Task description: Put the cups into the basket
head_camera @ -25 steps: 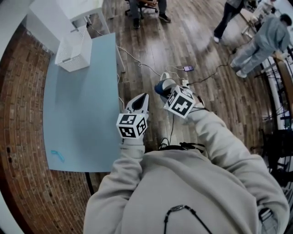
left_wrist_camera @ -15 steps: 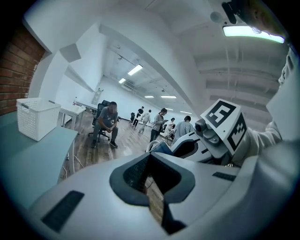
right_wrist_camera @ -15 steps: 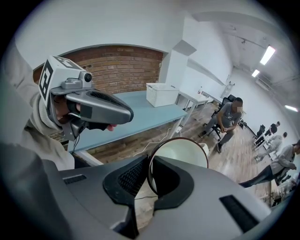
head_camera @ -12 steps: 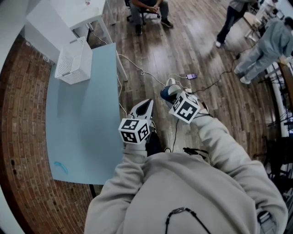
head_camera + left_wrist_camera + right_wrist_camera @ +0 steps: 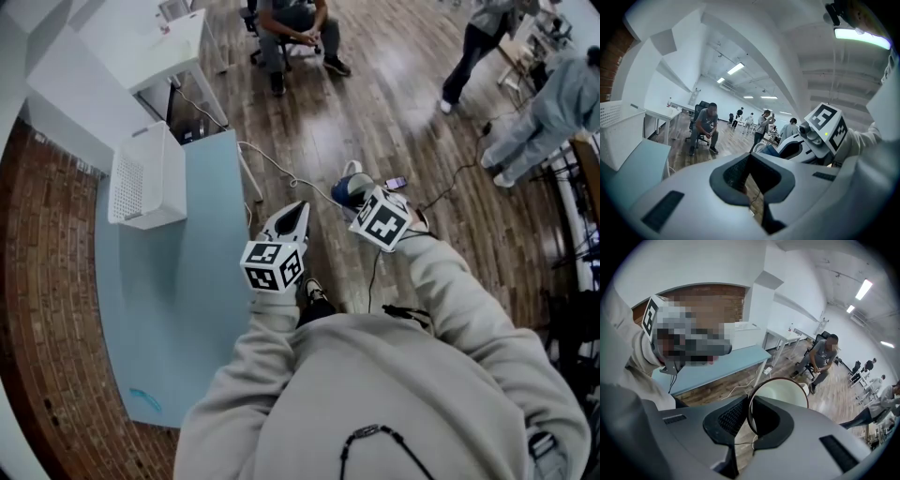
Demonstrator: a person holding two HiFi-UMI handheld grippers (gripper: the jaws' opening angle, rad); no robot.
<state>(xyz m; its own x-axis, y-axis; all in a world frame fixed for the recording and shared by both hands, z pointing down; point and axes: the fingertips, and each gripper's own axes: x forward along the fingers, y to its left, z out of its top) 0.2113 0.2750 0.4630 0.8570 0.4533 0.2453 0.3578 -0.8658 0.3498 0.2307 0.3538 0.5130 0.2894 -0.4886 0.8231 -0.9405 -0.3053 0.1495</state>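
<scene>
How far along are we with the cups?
Nothing looks done yet: no cup shows in the basket on the table. In hand: the right tongs pinch a cup by its rim, out over the floor. The left tongs are shut and empty. To do: carry the cup to the basket and drop it in.

Basket [image 5: 141,178] on table [image 5: 178,300] far end; 1 cup [image 5: 349,190] to R (over floor [image 5: 375,94]).
</scene>
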